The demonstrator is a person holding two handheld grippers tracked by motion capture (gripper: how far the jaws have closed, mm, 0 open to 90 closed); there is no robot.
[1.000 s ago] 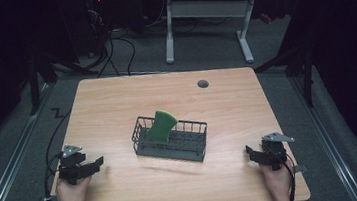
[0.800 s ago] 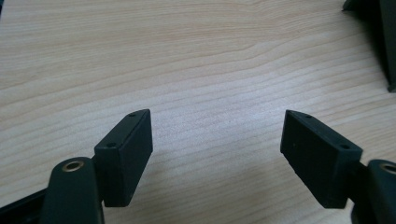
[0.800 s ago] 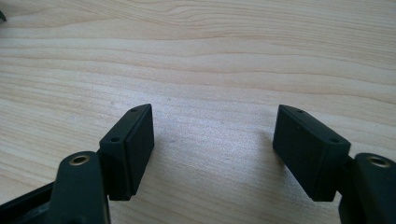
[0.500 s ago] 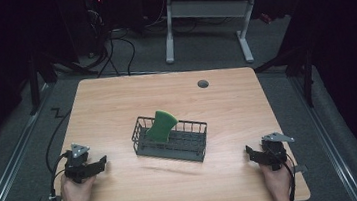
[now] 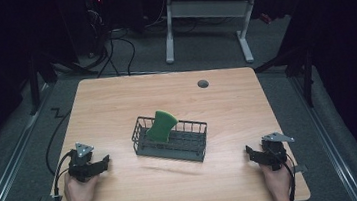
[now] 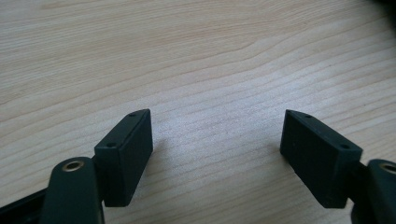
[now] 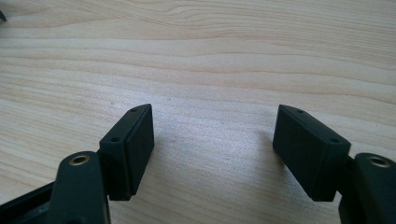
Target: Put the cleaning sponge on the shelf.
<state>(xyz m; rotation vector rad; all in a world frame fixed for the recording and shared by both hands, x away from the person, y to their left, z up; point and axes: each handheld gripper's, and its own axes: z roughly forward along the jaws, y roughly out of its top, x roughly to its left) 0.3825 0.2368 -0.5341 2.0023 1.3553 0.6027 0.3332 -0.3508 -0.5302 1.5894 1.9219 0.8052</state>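
A green sponge (image 5: 162, 125) leans upright in the left end of a dark wire basket (image 5: 181, 145) at the middle of the wooden table (image 5: 117, 107). My left gripper (image 5: 101, 164) rests on the table at the front left, held by a hand with a striped sleeve, well left of the basket. Its jaws stand wide open over bare wood, as the left gripper (image 6: 217, 140) view shows. My right gripper (image 5: 251, 154) lies at the front right, also apart from the basket. In the right gripper (image 7: 215, 137) view its jaws are open with nothing between them.
A small dark round cap (image 5: 203, 83) sits in the table near its back edge. Cables (image 5: 53, 144) hang off the left side. A white desk frame (image 5: 208, 22) stands on the floor beyond the table.
The left hand and its gripper have shifted slightly to the right along the front of the table. The right gripper, basket and sponge have kept still.
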